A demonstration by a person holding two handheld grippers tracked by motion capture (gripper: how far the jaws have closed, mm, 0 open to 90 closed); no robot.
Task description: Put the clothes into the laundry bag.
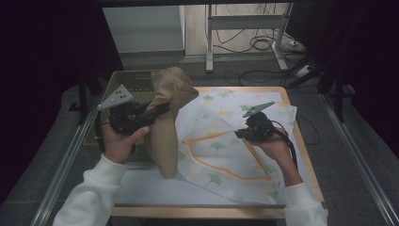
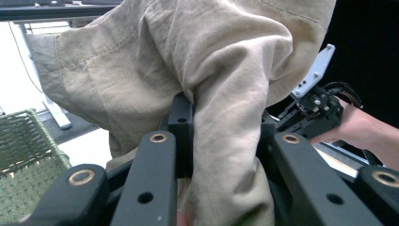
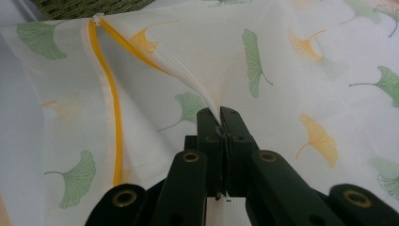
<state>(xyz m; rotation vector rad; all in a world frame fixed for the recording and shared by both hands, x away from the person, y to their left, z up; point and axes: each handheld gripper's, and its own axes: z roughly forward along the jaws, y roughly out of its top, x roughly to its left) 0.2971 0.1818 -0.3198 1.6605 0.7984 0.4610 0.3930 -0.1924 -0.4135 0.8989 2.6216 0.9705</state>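
While the right gripper (image 3: 221,115) pinches a fold of the ginkgo-print mesh laundry bag (image 1: 235,141) with its jaws fully closed, probably lifting the top layer to open the yellow-zippered mouth (image 3: 110,108), the left gripper (image 1: 162,109) clamps a bunch of the beige linen garment (image 1: 164,127) just left of that bag. The garment hangs from the grip, its long axis near vertical, lower end on the table (image 1: 155,188) beside the mouth, likely for feeding inside. Beyond the bag's far-left corner stands a green woven basket (image 1: 127,80).
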